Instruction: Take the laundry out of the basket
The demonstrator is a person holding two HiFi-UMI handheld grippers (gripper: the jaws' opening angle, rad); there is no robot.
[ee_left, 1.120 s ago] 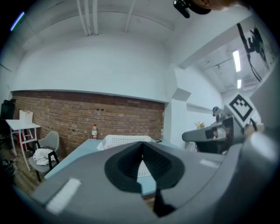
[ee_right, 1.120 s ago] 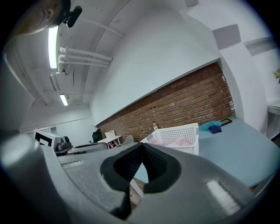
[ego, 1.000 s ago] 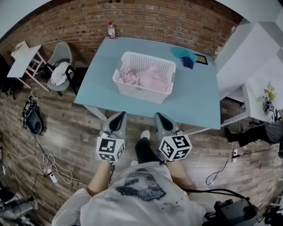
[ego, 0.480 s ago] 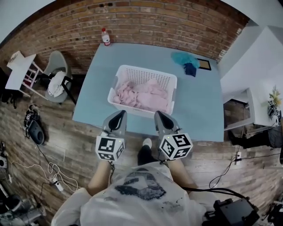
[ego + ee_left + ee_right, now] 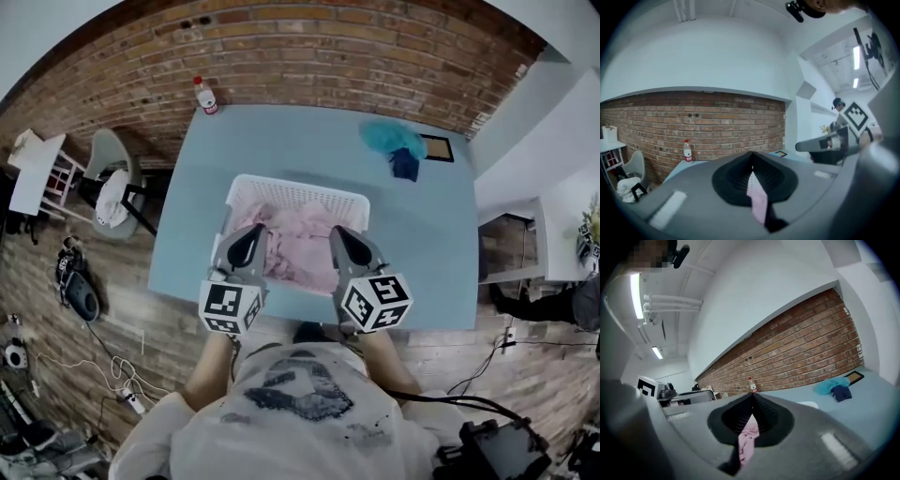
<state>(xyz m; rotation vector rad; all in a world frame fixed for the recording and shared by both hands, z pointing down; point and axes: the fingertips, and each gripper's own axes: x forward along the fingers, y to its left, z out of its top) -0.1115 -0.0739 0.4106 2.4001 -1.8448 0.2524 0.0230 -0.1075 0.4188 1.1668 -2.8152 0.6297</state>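
Note:
A white slatted laundry basket (image 5: 298,190) stands on the light blue table (image 5: 441,234), and pink laundry (image 5: 305,246) fills it. Both grippers hover side by side over the basket's near half. My left gripper (image 5: 250,235) is shut, with its tip above the pink pile's left side. The right gripper (image 5: 339,234) is shut too, above the pile's right side. Neither holds anything. In the left gripper view the jaws meet at the tip (image 5: 751,155), and pink laundry (image 5: 758,201) shows below them. The right gripper view shows the same: jaws meeting at the tip (image 5: 751,394), pink cloth (image 5: 747,439) beneath.
A teal cloth (image 5: 392,138) and a dark blue cloth (image 5: 405,165) lie at the table's far right, beside a dark framed item (image 5: 437,148). A water bottle (image 5: 204,96) stands at the far left corner. A chair (image 5: 111,192) and cables sit on the floor to the left.
The person has stepped up to the table. Both grippers moved forward together, from over the floor to above the basket's near half. Their jaws stayed shut.

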